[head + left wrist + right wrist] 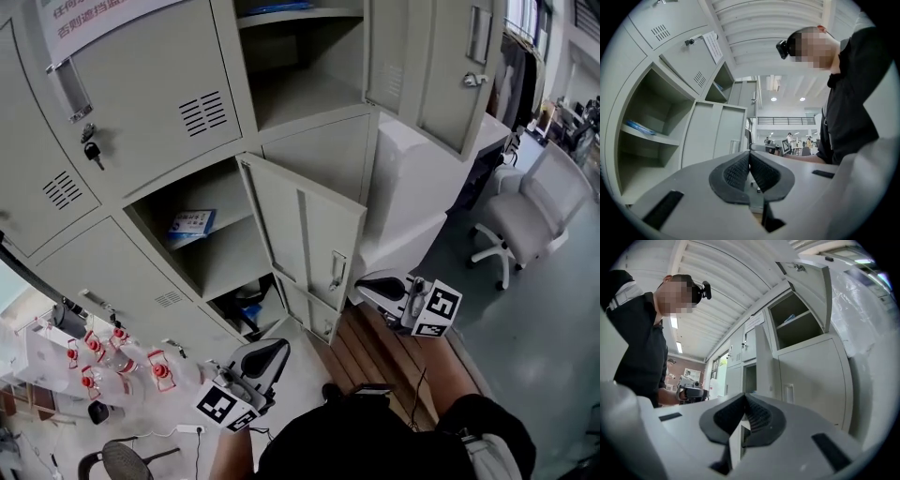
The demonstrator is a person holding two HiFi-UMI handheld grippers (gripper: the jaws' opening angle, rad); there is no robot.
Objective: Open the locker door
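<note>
Here, seen steeply from above, a bank of pale grey metal lockers (pixel 141 103) fills the left and middle of the head view. In the middle row, one pale grey metal locker door (pixel 309 239) stands swung wide open toward the person, hinged at the right side of its compartment, with a small recessed handle (pixel 337 270) near its free edge. The open compartment behind it has a shelf (pixel 225 267) on which a blue and white booklet (pixel 192 225) lies. The right claw (pixel 367 283), carrying its black and white marker cube (pixel 436 311), is held just beside the door's free edge, below the handle; its own view shows the two ribbed black jaws pressed together with nothing between them. The left claw (pixel 267 354) sits lower in the picture, below the open door and apart from it, and its jaws are likewise closed on nothing. A bunch of dark keys (pixel 92 150) hangs from the lock of a closed door at upper left. Another locker door (pixel 450 66) stands open at upper right. A white office chair (pixel 525 220) stands on the floor to the right, and clear plastic bottles with red caps (pixel 103 361) cluster at lower left.
</note>
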